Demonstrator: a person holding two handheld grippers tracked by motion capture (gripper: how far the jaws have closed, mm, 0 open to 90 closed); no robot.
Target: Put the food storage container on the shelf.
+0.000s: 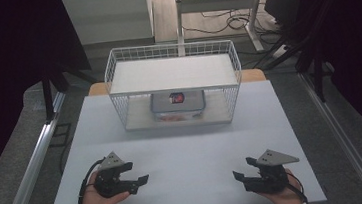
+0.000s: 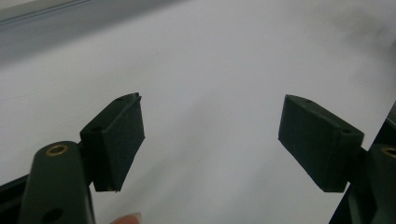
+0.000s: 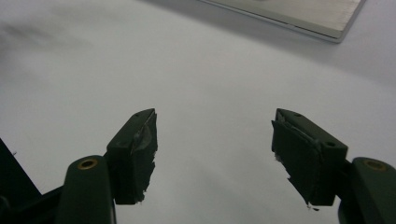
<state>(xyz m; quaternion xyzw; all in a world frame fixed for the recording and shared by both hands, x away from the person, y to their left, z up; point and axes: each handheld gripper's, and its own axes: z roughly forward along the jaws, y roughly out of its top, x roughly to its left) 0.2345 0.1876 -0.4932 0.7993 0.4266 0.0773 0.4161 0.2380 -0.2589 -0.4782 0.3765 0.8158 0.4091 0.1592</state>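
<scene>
1. The left gripper (image 1: 140,183) rests near the desk's (image 1: 188,146) near-left corner, held in a hand (image 1: 96,203); its jaws stand wide apart with nothing between them.
2. The right gripper (image 1: 242,170) sits near the near-right corner, jaws likewise spread and empty.
3. Both are well apart from each other over bare desk.
4. At the far edge stands a white wire rack (image 1: 175,85).
5. On its lower level lies a clear lidded container (image 1: 178,105).
</scene>
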